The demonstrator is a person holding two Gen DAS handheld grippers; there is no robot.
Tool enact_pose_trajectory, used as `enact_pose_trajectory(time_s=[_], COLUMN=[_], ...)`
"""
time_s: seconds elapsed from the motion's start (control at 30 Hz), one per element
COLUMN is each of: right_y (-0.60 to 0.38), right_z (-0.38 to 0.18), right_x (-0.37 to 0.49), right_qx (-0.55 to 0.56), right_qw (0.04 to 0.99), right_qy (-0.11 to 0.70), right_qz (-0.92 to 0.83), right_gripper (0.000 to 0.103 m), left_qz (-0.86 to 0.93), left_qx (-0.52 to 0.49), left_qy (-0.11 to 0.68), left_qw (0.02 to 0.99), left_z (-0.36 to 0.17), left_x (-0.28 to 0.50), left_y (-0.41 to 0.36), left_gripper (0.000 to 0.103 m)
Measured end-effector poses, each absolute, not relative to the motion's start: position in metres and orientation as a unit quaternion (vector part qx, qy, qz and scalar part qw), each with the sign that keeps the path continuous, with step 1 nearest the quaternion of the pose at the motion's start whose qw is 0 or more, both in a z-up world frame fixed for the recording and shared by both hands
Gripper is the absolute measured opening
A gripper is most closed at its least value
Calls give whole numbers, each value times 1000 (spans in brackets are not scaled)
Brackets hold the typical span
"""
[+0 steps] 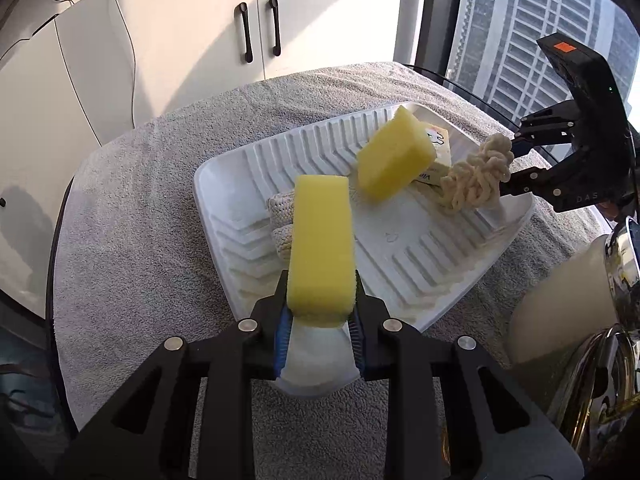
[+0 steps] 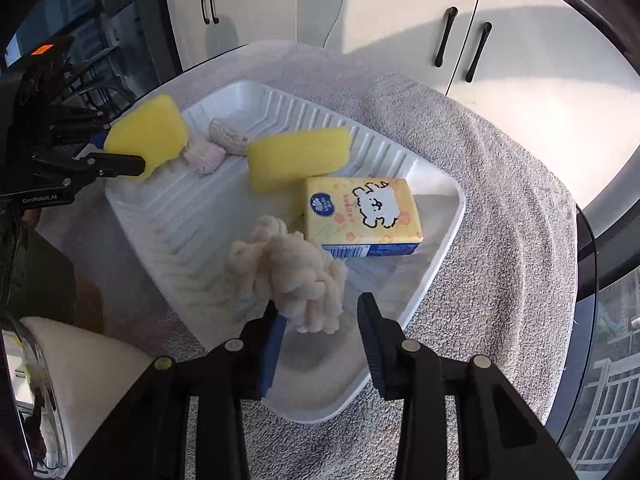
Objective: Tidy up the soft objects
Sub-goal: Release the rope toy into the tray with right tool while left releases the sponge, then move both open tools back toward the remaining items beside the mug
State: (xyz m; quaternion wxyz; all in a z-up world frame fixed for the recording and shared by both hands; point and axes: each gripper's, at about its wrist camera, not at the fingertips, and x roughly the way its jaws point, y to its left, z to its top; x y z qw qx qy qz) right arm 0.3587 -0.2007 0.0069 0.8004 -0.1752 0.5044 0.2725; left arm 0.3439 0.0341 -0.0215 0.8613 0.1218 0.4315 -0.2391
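Observation:
My left gripper (image 1: 319, 322) is shut on a yellow sponge (image 1: 322, 244) and holds it over the near rim of the white ribbed tray (image 1: 248, 188); the sponge also shows in the right wrist view (image 2: 146, 136). My right gripper (image 2: 322, 326) is open, with a cream knotted rope bundle (image 2: 288, 270) resting against its left finger over the tray (image 2: 168, 216). In the tray lie a second yellow sponge (image 2: 298, 158), a tissue pack with a dog drawing (image 2: 362, 216) and a coiled rope piece (image 2: 224, 140).
The tray lies on a grey towel (image 1: 152, 184) over a round table. White cabinets (image 1: 180, 40) stand behind it. A window (image 1: 520, 32) is at the right in the left wrist view. A pale rounded object with metal parts (image 1: 572, 300) sits at the table's near right.

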Motion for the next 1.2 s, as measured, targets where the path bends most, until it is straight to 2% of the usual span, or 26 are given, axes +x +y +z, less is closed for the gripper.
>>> enact_pose_trajectory(time_s=[0.2,0.23,0.3,0.33,0.37,0.4,0.53,0.6,0.67,0.87,1.2], right_y=[-209,-211,-212,-212,-212,-213,-216,-218,-219,-227,-232], right_z=[14,15,17,19,21,22,26,28,30,39,49], right_x=[363,364,366,364,363,363,365,365,365,361,349], right_qx=[-164,-160,-153,-150,-148,-146,-139,-131,-121,-99,-94], right_qw=[805,806,808,809,810,810,813,816,820,827,835], right_qy=[501,500,497,495,494,493,491,488,485,480,473], right_qz=[273,275,276,278,280,281,279,280,280,276,266], right_gripper=[46,46,47,48,49,50,52,57,70,76,76], left_qz=[-245,-246,-248,-249,-247,-246,-234,-230,-228,-222,-217], left_qx=[124,124,122,118,112,107,98,96,88,74,70], left_qy=[432,433,431,427,425,424,428,423,417,409,404], left_qw=[859,858,859,861,864,865,867,871,875,882,886], left_z=[-22,-22,-20,-19,-18,-17,-17,-14,-10,-1,3], left_x=[349,349,347,346,346,346,347,346,345,341,324], left_y=[28,28,29,31,33,36,44,48,53,61,67], left_gripper=[24,29,45,57,65,66,66,66,67,68,68])
